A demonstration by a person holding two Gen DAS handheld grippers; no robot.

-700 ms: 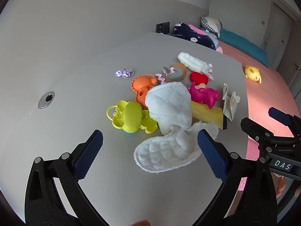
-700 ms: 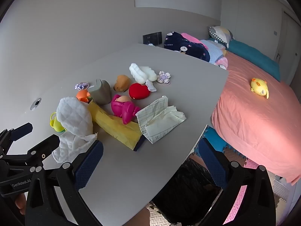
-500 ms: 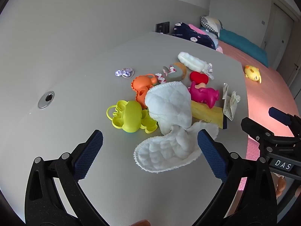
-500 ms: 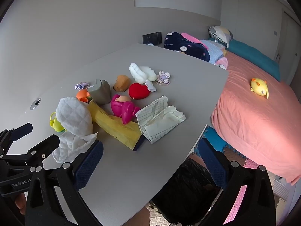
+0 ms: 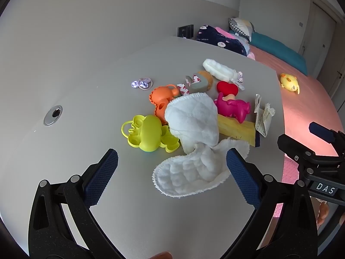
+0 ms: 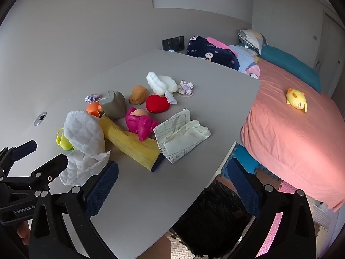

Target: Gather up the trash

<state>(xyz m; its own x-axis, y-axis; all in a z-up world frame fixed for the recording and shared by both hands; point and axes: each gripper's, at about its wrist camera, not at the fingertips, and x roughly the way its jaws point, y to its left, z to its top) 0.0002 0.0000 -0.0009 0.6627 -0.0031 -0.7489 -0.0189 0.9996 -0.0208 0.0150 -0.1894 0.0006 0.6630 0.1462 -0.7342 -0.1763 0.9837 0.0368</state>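
Right wrist: table (image 6: 151, 194) edge beside bin (image 6: 215, 211)

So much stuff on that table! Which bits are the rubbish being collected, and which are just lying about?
Likely part of the job:
- crumpled paper
- black bin bag below the table edge
- left gripper and right gripper, both open and empty

Probably just lying about:
- white cloth
- pink toy
- red heart
- yellow-green toy
- yellow duck on the bed

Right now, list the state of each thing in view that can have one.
left gripper: open, empty
right gripper: open, empty
white cloth: crumpled, partly draped over toys
gridded paper: crumpled, lying on the table
black bag: below the table's edge
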